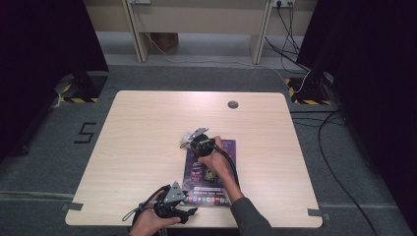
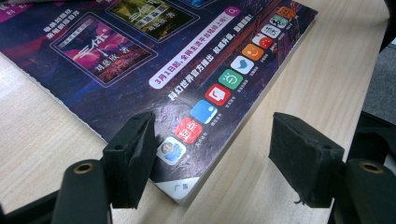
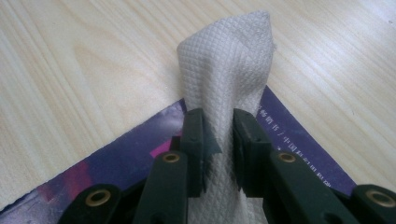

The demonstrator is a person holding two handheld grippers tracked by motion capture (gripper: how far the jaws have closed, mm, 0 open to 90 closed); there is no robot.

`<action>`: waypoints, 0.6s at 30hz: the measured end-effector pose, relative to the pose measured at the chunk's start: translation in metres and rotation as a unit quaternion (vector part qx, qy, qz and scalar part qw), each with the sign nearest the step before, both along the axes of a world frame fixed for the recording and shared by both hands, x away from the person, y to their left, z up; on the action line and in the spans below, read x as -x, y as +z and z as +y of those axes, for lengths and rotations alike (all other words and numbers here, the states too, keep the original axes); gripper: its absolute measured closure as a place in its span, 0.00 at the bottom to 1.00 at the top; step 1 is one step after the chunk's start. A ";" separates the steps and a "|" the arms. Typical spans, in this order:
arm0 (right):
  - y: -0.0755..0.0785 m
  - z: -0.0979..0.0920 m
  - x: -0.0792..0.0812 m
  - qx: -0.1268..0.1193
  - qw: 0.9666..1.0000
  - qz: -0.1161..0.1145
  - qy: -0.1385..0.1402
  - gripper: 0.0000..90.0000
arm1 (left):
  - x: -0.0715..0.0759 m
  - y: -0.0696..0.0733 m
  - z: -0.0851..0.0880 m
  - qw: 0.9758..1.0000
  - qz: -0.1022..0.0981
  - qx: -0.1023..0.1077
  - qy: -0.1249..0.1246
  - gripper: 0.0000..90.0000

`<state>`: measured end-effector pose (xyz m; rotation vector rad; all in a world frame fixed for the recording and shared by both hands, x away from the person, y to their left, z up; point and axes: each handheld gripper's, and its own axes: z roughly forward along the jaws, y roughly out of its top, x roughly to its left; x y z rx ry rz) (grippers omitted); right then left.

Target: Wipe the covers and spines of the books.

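High view: a light wooden table (image 1: 147, 128) carries a dark purple magazine (image 1: 223, 169) that lies flat near the table's near edge, a little right of the middle. The right gripper (image 1: 193, 139) sits at the magazine's far left corner, held by the person's right hand (image 1: 216, 160), whose forearm crosses the cover. The left gripper (image 1: 172, 201) rests at the table's near edge, just beside the magazine's near left corner, in the person's left hand (image 1: 147, 221).

In the right gripper view, the right gripper (image 3: 218, 135) has its jaws drawn close together and clamped on a white embossed paper towel (image 3: 229, 70). The towel is bunched between the pads and rises past them in a folded peak. Under it lies a corner of the magazine (image 3: 299, 135), with bare wood of the table (image 3: 84, 70) on both sides of that corner.

In the left gripper view, the left gripper (image 2: 212, 149) has its jaws standing wide apart with nothing pinched between them. The near corner of the magazine (image 2: 177, 51) lies below the gap: one pad hovers over the cover beside a row of coloured app icons, the other over the bare table (image 2: 317, 79) past the magazine's edge. Whether the pad over the cover touches it cannot be told.
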<state>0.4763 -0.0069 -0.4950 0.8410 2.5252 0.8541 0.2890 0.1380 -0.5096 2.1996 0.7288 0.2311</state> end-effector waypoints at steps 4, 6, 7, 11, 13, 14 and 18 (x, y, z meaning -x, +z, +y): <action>0.000 -0.006 -0.005 0.002 1.000 -0.001 -0.011 0.84 | 0.000 0.000 0.000 1.000 0.000 0.000 0.000 0.34; 0.000 -0.013 -0.009 0.001 1.000 -0.001 -0.029 0.84 | 0.000 0.000 0.000 1.000 -0.001 0.000 -0.001 0.34; 0.000 -0.017 -0.012 -0.001 0.999 -0.001 -0.034 0.84 | 0.000 0.000 0.000 1.000 -0.001 0.000 0.000 0.34; 0.000 -0.022 -0.012 -0.009 0.999 0.008 -0.044 0.82 | 0.000 0.000 0.000 1.000 0.000 0.000 -0.001 0.34; 0.001 -0.022 -0.012 -0.009 0.999 0.010 -0.040 0.79 | 0.000 0.000 0.000 1.000 -0.001 0.000 -0.001 0.34; 0.003 -0.023 -0.012 -0.016 0.999 0.017 -0.040 0.80 | 0.000 0.000 0.000 1.000 -0.001 0.000 -0.001 0.34; 0.008 -0.023 -0.014 -0.028 0.999 0.011 -0.042 0.80 | 0.000 0.000 0.000 1.000 -0.001 -0.001 -0.002 0.34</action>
